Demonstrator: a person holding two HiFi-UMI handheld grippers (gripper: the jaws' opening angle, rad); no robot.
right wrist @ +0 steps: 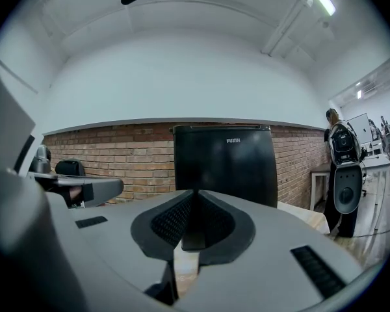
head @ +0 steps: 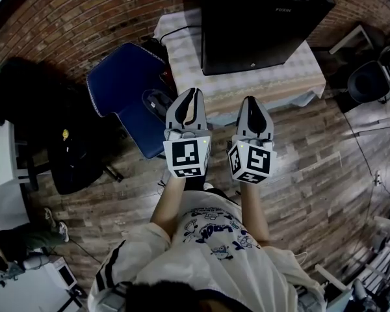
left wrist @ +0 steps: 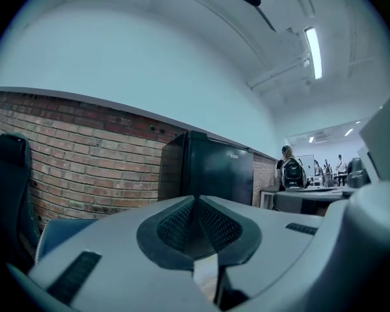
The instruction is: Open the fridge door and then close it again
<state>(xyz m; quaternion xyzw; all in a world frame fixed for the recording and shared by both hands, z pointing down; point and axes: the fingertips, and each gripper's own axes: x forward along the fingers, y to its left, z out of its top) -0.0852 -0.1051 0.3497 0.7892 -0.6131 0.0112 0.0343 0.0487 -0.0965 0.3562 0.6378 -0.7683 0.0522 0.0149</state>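
Clearly approach comes first: the black boxy mini fridge (head: 263, 25), door shut, stands at upper centre of the head view, apart from both tools. Both the left gripper (head: 194, 93) and the right gripper (head: 249, 101) have jaws pressed together, empty; spread one before catching the door edge.

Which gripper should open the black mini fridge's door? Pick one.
Right, probably. The right gripper faces the black mini fridge's door squarely; the left gripper lines up with its left corner. Both are shut.
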